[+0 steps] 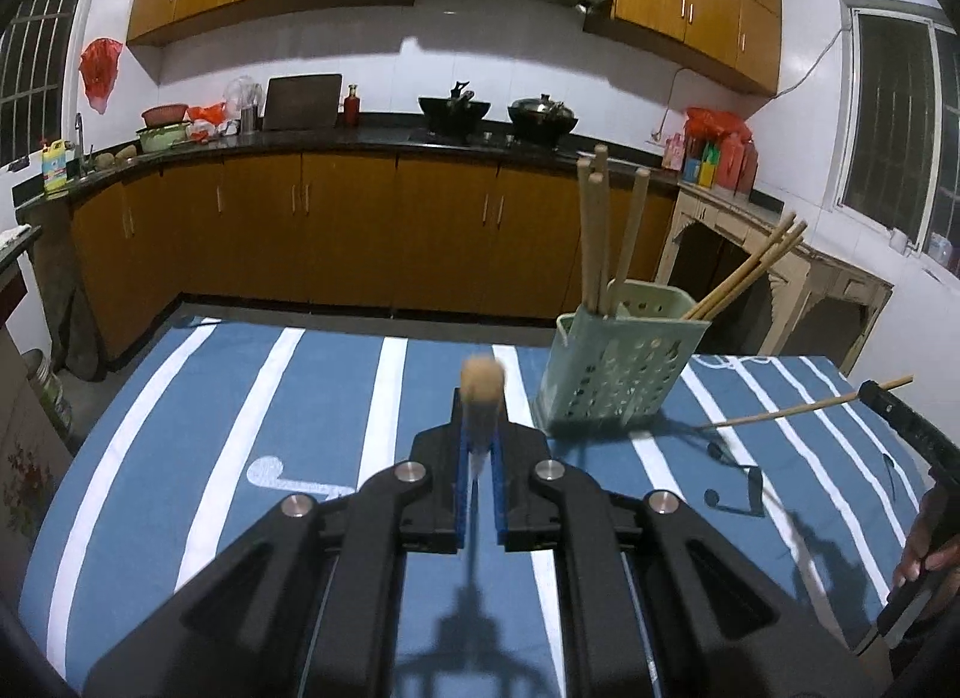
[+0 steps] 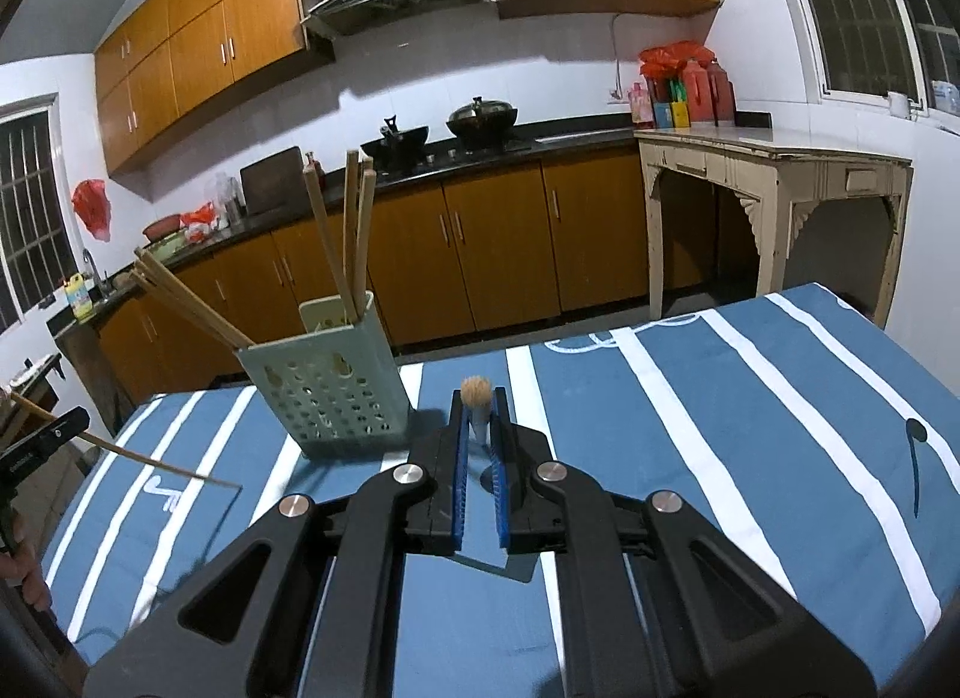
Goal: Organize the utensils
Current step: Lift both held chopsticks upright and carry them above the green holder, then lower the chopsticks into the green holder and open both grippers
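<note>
Chopsticks (image 1: 804,410) pinched in both grippers, holder waiting between them.
Left gripper (image 1: 480,434) clamped on one stick end-on, butt (image 1: 482,380) toward the lens; right gripper (image 2: 477,428) same (image 2: 476,392). Green perforated holder (image 1: 618,368) up-right of left, up-left of right (image 2: 330,392), about equally near; sticks lying flat, needing tipping upright to drop in.

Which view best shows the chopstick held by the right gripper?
The left wrist view: the chopstick shows side-on, sticking out of the right gripper above the striped cloth. The right wrist view shows only its blunt end, end-on between that gripper's own fingers.
</note>
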Demonstrator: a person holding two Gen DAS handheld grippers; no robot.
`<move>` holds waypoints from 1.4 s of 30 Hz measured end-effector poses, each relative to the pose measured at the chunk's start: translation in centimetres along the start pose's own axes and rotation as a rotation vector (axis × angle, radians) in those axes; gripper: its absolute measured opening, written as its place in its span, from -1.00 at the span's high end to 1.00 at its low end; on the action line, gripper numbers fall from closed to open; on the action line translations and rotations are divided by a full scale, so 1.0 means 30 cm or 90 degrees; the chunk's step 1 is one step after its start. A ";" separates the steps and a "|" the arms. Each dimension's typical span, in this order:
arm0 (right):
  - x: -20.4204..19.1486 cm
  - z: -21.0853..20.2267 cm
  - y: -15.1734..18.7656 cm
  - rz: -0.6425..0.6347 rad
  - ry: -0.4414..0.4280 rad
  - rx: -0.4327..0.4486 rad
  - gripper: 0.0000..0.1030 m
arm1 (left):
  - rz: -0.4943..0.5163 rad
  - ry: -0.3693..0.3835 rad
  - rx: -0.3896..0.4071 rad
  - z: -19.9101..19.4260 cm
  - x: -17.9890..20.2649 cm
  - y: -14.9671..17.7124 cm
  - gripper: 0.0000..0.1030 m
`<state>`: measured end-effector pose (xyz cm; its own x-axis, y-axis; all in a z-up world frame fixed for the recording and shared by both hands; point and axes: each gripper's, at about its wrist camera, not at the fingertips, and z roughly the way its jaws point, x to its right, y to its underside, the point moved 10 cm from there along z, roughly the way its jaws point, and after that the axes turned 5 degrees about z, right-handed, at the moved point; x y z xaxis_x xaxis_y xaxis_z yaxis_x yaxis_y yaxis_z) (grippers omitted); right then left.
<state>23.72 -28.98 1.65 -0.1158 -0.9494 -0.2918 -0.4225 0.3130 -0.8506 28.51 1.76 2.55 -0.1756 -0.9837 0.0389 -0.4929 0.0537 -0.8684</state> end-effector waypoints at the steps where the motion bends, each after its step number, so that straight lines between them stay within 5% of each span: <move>1: -0.001 0.001 -0.005 0.002 -0.002 0.002 0.84 | 0.002 0.001 0.002 -0.003 0.003 -0.006 0.85; 20: -0.188 -0.106 -0.246 -0.020 -0.098 0.104 0.85 | 0.021 0.052 0.082 -0.087 0.113 -0.205 0.86; 34: -0.314 -0.116 -0.443 -0.017 -0.160 0.216 0.85 | 0.005 0.072 0.252 -0.135 0.265 -0.512 0.86; 42: -0.302 -0.053 -0.493 -0.005 -0.159 0.248 0.85 | -0.017 0.062 0.280 -0.049 0.278 -0.608 0.86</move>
<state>29.59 -25.06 17.56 0.1259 -0.9317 -0.3408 -0.0479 0.3374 -0.9401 34.80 -7.18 19.44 -0.2570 -0.9621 0.0917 -0.0935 -0.0696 -0.9932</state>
